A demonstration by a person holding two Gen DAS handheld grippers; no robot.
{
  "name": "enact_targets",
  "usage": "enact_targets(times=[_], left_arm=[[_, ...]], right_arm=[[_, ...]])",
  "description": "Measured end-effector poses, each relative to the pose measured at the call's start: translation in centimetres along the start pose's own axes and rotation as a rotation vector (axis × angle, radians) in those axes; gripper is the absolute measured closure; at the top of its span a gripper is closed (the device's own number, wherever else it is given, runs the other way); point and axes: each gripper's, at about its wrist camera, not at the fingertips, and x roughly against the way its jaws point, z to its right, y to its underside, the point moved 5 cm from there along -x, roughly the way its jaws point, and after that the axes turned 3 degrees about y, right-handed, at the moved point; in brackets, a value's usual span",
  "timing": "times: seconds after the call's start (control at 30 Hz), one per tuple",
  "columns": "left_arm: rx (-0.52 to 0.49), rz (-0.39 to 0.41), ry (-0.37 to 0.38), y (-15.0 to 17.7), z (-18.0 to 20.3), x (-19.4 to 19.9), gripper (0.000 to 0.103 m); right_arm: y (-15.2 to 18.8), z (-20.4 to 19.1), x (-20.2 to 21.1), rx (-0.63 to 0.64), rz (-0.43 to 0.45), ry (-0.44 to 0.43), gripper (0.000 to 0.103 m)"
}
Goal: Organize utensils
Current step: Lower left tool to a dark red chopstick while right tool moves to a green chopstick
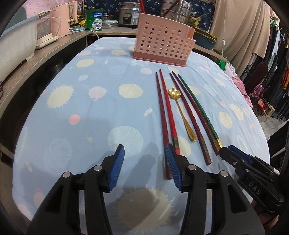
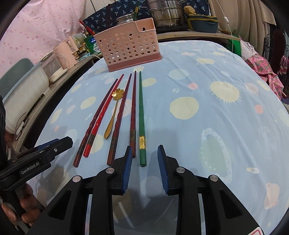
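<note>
On the blue patterned tablecloth, five chopsticks and a gold spoon lie side by side in front of the pink holder. Both tongs, left and right, stand open and empty. The sticks look light, stiff and probably slippery; grip near their thick, square ends.

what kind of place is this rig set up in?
Likely a lived-in home kitchen or dining corner. A rice cooker and steel pots crowd the counter behind a cloth-covered table, and clothes hang along the right.
</note>
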Motion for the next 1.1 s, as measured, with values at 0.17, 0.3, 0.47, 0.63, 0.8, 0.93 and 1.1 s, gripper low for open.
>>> enact_targets(times=[0.17, 0.3, 0.47, 0.63, 0.8, 0.93, 1.1], left_arm=[[-0.021, -0.014, 0.014, 0.5, 1.1, -0.4, 0.057], [-0.032, -0.024, 0.017, 0.8, 1.5, -0.8, 0.057], [-0.037, -0.032, 0.012, 1.0, 1.6, -1.1, 0.057], [-0.045, -0.026, 0.004, 1.1, 1.7, -1.3, 0.057], [-0.052, -0.018, -0.001, 1.3, 1.7, -1.3, 0.057], [-0.059, -0.015, -0.005, 1.3, 1.7, -1.3, 0.064], [-0.057, -0.016, -0.01, 1.3, 1.5, -1.3, 0.071]], right_arm=[[0.0, 0.1, -0.1, -0.001, 0.005, 0.005, 0.078], [-0.1, 0.3, -0.3, -0.002, 0.006, 0.006, 0.078], [-0.1, 0.3, -0.5, 0.004, 0.005, 0.016, 0.083], [0.0, 0.4, -0.6, 0.006, 0.008, 0.023, 0.087], [-0.1, 0.4, -0.7, 0.005, 0.01, 0.024, 0.088], [-0.1, 0.5, -0.7, 0.004, 0.01, 0.023, 0.089], [-0.1, 0.4, -0.7, 0.004, 0.011, 0.023, 0.089]])
